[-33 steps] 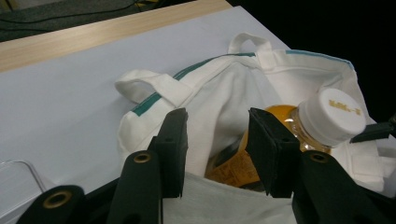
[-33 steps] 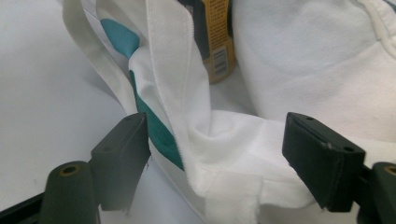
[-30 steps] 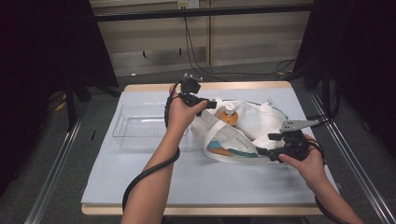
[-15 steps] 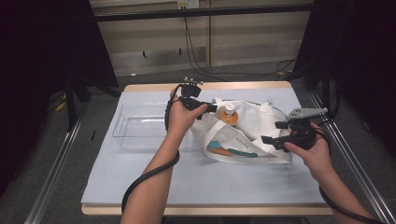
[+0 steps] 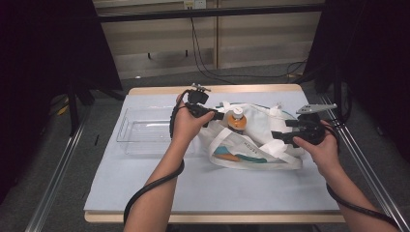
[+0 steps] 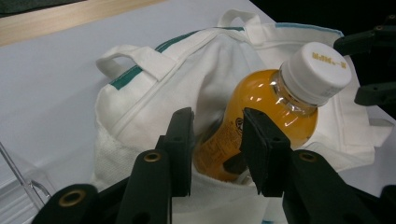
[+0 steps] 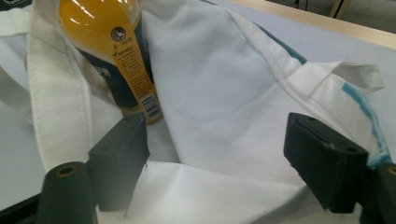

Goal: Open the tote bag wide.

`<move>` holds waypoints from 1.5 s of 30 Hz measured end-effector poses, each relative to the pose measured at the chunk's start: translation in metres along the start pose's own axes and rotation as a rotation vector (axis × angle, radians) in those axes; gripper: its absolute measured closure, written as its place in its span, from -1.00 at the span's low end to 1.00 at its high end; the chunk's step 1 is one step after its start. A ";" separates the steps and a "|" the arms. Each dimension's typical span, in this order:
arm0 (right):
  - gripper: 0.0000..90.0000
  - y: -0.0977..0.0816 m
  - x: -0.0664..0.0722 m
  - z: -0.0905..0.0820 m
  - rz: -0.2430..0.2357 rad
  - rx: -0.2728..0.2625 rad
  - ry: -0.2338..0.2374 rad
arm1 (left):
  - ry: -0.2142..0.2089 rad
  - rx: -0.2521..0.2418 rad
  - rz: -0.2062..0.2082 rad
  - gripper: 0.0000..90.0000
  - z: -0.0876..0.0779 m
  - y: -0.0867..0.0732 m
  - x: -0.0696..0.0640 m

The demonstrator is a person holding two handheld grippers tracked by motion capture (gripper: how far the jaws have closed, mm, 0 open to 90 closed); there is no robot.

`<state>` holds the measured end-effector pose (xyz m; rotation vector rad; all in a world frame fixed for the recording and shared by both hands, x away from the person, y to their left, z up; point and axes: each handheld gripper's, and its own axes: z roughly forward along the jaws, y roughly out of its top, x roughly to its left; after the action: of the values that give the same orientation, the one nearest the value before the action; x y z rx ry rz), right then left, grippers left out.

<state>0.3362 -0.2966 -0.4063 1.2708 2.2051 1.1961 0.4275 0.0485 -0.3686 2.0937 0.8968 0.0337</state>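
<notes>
A clear plastic tray (image 5: 145,130) sits at the left. Beside it, the left gripper (image 6: 218,144) has just been closing its jaws on an orange juice bottle (image 6: 261,105) standing in the white tote bag (image 5: 251,145). The right gripper (image 7: 233,158), jaws apart and just narrowing, hovers over the bag's cloth.

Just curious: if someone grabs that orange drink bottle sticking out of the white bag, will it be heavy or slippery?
The bottle looks nearly full, so probably weighty for its size. Its smooth glossy plastic may slip. The floppy bag gives little support, so it could tip.
</notes>
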 end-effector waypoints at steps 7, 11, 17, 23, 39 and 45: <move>-0.19 0.003 -0.009 0.004 -0.005 -0.011 -0.030 | -0.010 0.003 -0.004 0.48 -0.002 -0.008 -0.001; -0.10 0.005 -0.013 0.006 0.001 -0.020 -0.030 | -0.010 0.005 0.001 0.49 -0.003 -0.010 0.001; 0.00 0.008 -0.014 0.008 0.002 -0.030 -0.032 | -0.005 0.012 0.006 0.52 -0.003 -0.012 0.000; 0.13 0.013 -0.015 0.008 0.000 -0.040 -0.043 | 0.001 0.018 0.004 0.58 -0.003 -0.017 0.001; 0.62 0.014 -0.023 0.018 -0.020 -0.026 -0.048 | 0.021 0.045 0.010 0.73 -0.003 -0.025 0.004; 0.70 0.014 -0.030 0.023 -0.028 -0.013 -0.067 | 0.011 0.047 0.004 0.74 -0.001 -0.030 0.005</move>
<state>0.3749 -0.3059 -0.4126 1.2518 2.1569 1.1390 0.4131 0.0640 -0.3909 2.1408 0.9083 0.0262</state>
